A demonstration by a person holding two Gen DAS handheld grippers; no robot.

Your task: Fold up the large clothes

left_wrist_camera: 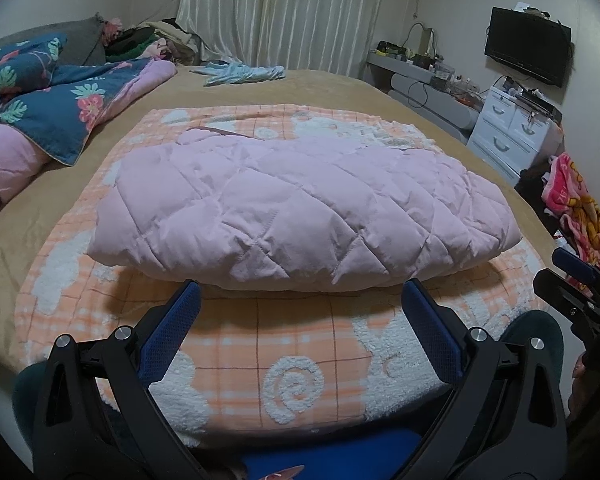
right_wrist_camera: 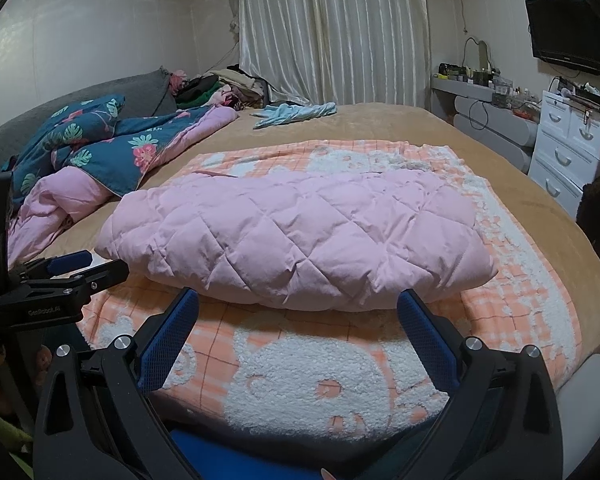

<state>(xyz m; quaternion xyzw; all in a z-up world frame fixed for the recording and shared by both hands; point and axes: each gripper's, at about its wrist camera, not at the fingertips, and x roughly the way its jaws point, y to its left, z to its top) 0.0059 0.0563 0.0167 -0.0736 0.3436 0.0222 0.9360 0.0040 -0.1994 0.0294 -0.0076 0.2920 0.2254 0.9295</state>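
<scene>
Two spread hand-held grippers (left_wrist_camera: 300,300) (right_wrist_camera: 298,308), one folded pink quilted coat (left_wrist_camera: 300,208), one blanket (left_wrist_camera: 300,360).

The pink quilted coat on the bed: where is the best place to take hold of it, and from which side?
Judging by its pose, grip the coat at its thick near folded edge, coming in low from the front. That edge bulges above the blanket, facing both open tongs, left and right, so each could probably pinch one near corner.
</scene>
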